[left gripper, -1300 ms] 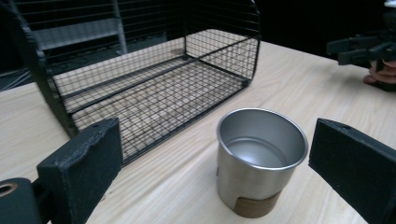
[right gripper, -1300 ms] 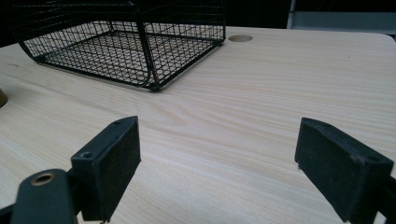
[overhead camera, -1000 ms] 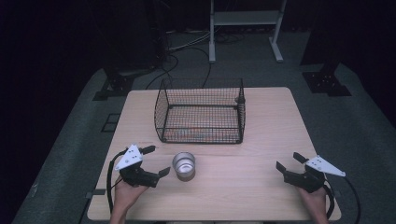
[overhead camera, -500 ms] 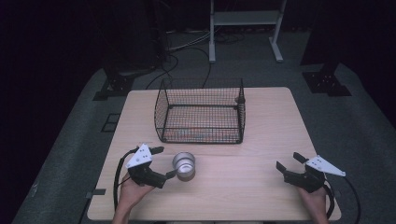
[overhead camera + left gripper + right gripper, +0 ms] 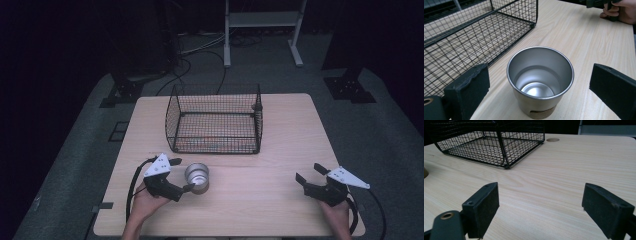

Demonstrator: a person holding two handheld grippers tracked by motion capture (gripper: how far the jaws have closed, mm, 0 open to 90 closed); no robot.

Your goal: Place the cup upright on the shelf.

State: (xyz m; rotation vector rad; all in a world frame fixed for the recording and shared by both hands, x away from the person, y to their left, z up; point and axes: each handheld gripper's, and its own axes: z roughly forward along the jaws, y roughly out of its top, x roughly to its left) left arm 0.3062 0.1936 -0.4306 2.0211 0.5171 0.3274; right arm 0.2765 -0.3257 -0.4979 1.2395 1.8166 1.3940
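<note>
I have the left gripper (image 5: 181, 175) at the metal cup (image 5: 197, 177), its jaws spread wide with one on either side of the cup and neither pressing on it. The cup stands upright and empty on the wooden table (image 5: 280, 150), near the front edge and just in front of the wire basket (image 5: 215, 120). In the left gripper view the cup (image 5: 540, 82) sits between the two jaws with a gap on each side. My right gripper (image 5: 309, 176) is well apart at the table's right front, jaws apart over bare wood.
</note>
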